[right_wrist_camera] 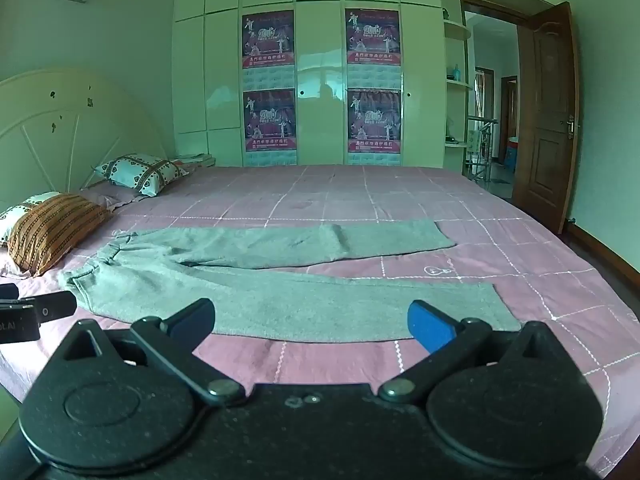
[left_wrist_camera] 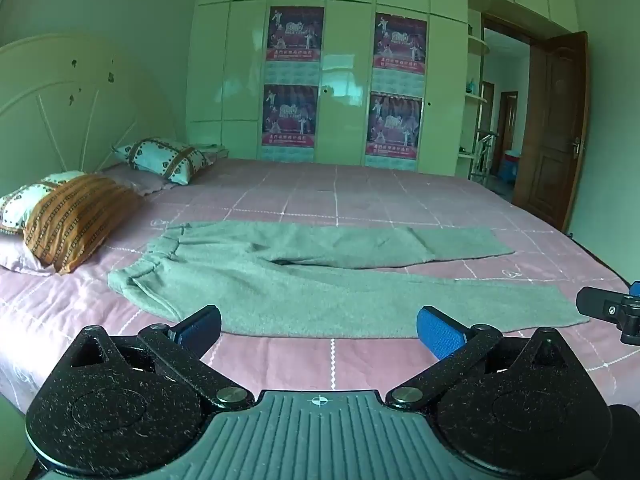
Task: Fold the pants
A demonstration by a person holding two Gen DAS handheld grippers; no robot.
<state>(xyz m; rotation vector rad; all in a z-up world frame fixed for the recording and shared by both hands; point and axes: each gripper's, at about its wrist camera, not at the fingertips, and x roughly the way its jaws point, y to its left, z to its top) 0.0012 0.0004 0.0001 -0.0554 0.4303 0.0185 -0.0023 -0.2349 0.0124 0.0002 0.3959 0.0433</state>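
Both my tongs stand wide apart, gripping nothing — left gripper [left_wrist_camera: 318, 326] and right gripper [right_wrist_camera: 312, 320] hover at the near edge of the bed [left_wrist_camera: 360, 200]. Grey pants [left_wrist_camera: 304, 280] lie flat on the pink cover, waistband left, legs splayed toward the right. Soft, light fleece I'd guess — will drape and sag. I'd pinch the near leg's hem and the waistband. Pillows [left_wrist_camera: 76, 220] sit left of the waistband, clear of the fold.
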